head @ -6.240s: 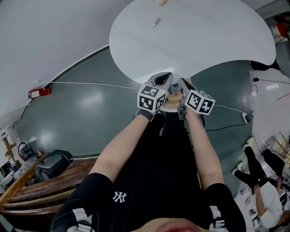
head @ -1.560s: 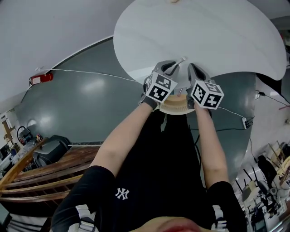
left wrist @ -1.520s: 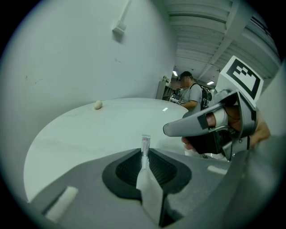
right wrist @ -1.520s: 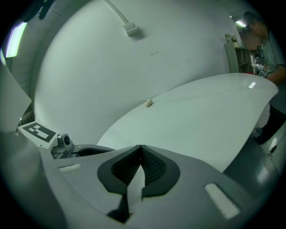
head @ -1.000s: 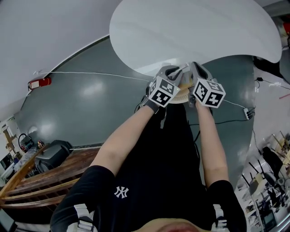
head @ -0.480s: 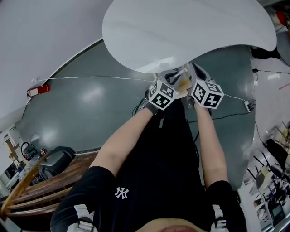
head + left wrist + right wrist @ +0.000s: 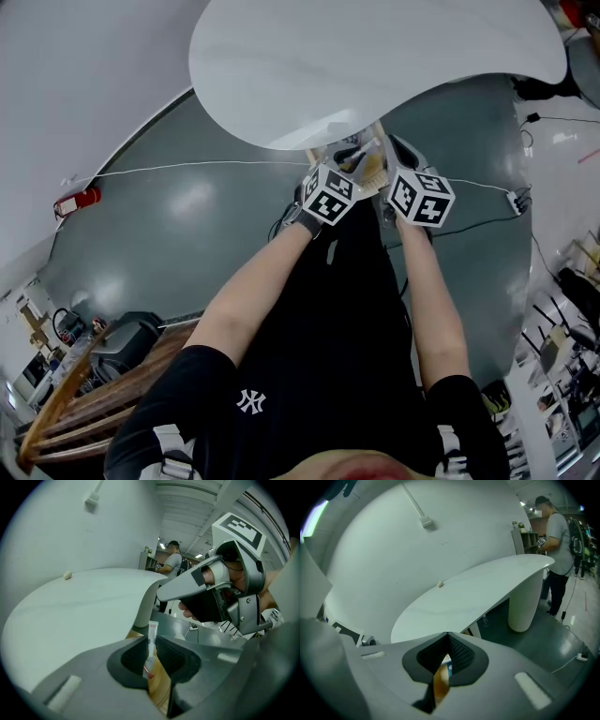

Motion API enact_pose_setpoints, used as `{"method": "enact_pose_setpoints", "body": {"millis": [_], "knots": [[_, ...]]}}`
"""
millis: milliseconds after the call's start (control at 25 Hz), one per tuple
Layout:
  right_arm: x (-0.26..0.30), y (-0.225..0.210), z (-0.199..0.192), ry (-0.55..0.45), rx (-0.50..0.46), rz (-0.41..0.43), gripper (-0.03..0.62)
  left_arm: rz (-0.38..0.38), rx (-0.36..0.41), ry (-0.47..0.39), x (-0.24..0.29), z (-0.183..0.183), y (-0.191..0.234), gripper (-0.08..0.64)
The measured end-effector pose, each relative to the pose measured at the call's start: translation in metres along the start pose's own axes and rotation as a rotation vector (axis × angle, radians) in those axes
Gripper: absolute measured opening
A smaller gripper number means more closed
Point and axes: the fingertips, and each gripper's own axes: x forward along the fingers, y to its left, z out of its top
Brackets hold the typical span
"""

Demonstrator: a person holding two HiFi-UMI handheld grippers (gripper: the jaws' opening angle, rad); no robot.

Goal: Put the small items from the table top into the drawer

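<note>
1. Both our grippers have pulled back off the white table (image 7: 375,56) top since the earlier frames and sunk to its near edge, where the wooden drawer (image 7: 372,172) shows just below the top.
2. Our left gripper (image 7: 151,640) is clenched on a small white tube (image 7: 152,629) with red print. The tube stands upright between the pads, its flat end poking above them, with the drawer's wood behind it.
3. Our right gripper (image 7: 447,641) has its jaws pressed together at the tips, grasping nothing. Through the gap behind them we see the drawer's wood and a small white-and-blue item (image 7: 447,663) against it.
4. From the head view, our two grippers sit just beside each other, one on each side of the drawer.
5. A small beige item (image 7: 440,584) lies on the table top, well apart from both grippers.
6. Beyond the table's far end a person (image 7: 558,527) stands on the green floor.
</note>
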Motion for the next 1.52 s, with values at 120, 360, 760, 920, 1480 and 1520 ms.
{"method": "enact_pose_setpoints", "body": {"millis": [120,360,760,920,1480,1520], "knots": [[0.003,-0.003,-0.004,0.003,0.007,-0.002,0.022,-0.003,0.001,0.011,0.005,-0.005,0.003,0.056],[0.009,-0.008,-0.012,0.020,0.019,-0.003,0.022,0.002,-0.015,0.029,0.016,-0.014,0.008,0.057],[0.008,0.002,-0.004,0.004,0.004,0.015,0.023,0.002,-0.039,0.006,0.001,-0.007,0.006,0.055],[0.009,0.010,0.011,-0.016,-0.013,0.033,0.023,0.021,-0.063,-0.043,-0.013,0.011,0.016,0.044],[0.007,0.066,0.048,-0.057,-0.094,0.089,0.023,0.111,-0.135,-0.193,-0.081,0.067,0.056,0.000],[0.006,0.070,0.051,-0.062,-0.099,0.093,0.023,0.117,-0.141,-0.209,-0.086,0.072,0.058,0.000]]}}
